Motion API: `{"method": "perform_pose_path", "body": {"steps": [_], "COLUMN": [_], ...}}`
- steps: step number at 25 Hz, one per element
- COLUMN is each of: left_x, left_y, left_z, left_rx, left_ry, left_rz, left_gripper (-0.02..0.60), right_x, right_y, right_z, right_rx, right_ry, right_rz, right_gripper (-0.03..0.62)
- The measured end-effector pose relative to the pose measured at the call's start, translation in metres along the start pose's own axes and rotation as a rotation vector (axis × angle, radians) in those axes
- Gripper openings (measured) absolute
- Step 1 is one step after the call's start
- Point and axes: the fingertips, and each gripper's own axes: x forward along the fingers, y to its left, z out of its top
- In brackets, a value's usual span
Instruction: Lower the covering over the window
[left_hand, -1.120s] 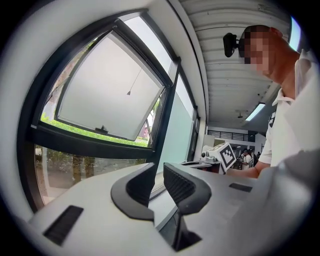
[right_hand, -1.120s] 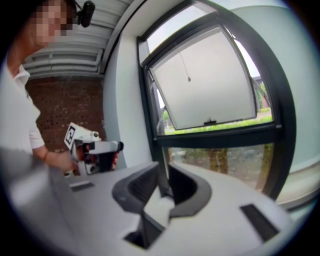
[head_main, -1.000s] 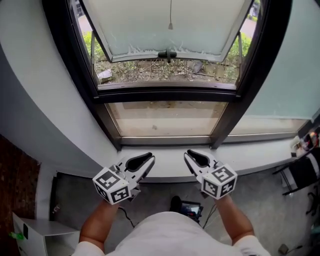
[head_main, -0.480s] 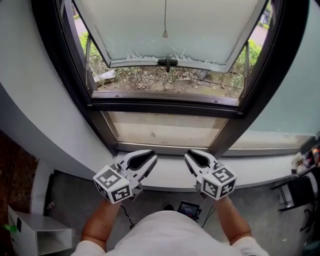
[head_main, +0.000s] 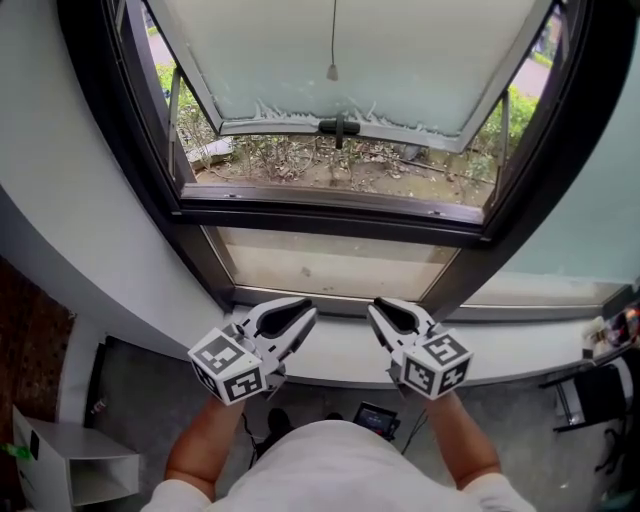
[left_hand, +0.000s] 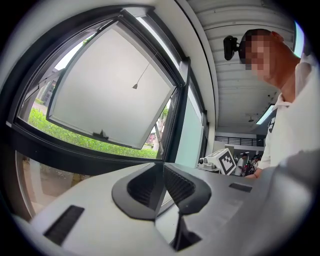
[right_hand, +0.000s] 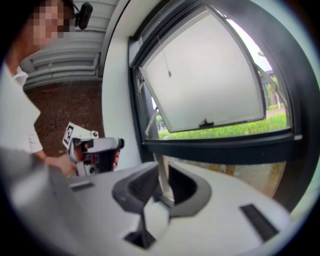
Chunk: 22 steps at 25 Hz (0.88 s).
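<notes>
Jaws of left gripper (head_main: 306, 314) and right gripper (head_main: 373, 309) closed, empty; sill (head_main: 335, 348) seen only overhead.

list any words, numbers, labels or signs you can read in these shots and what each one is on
No text can be read in any view.
Marker cubes: black and white square patterns only, no letters or numbers.
Small dark device on the floor: anything on its face is too small to read.
Clutter at the right edge: too small and blurred to read.
</notes>
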Motion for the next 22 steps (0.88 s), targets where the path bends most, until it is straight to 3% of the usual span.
{"method": "perform_pose_path", "body": {"steps": [22], "left_x": [-0.008], "left_y": [0.052], "left_z": [0.032], "left_rx": [0.035], "left_ry": [0.034], "left_rz": [-0.066], "left_gripper": [0.057], "right_x": [0.040], "right_y": [0.004], "right_z": [0.036], "right_rx": [-0.027], "right_ry": [-0.046], "right_rz": [-0.093], "right_gripper": [0.055]}}
